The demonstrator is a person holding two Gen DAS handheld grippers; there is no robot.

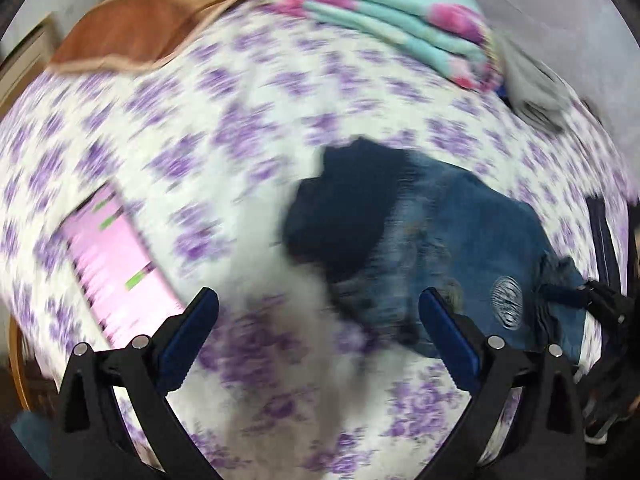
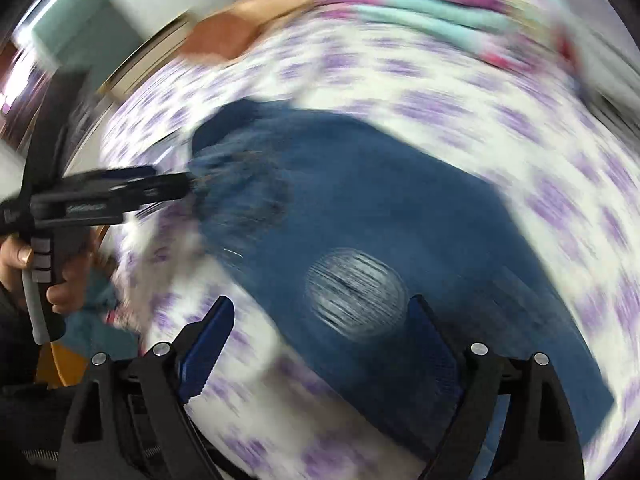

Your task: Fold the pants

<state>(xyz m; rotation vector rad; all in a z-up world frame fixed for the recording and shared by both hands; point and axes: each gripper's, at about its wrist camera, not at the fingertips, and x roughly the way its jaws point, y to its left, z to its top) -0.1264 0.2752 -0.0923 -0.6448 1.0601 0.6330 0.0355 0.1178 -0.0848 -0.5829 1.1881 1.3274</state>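
Observation:
Blue jeans (image 1: 472, 240) lie bunched on the bed, with a darker navy part (image 1: 348, 216) at their left and a round whitish patch (image 1: 507, 300). My left gripper (image 1: 318, 312) hangs open over the sheet beside the jeans' left edge, nothing between its fingers. In the right wrist view the jeans (image 2: 392, 200) spread under my right gripper (image 2: 322, 328), which is open wide above the round patch (image 2: 356, 294) without pressing on the cloth. The left gripper (image 2: 172, 184), held by a hand (image 2: 60, 280), points at the jeans' frayed left end. Both views are blurred.
The bed carries a white sheet with purple flowers (image 1: 200, 120). A folded teal and pink blanket (image 1: 400, 20), a brown cloth (image 1: 132, 28) and a grey cloth (image 1: 536, 80) lie at the far side. A pink flat sheet (image 1: 116, 264) lies at the left.

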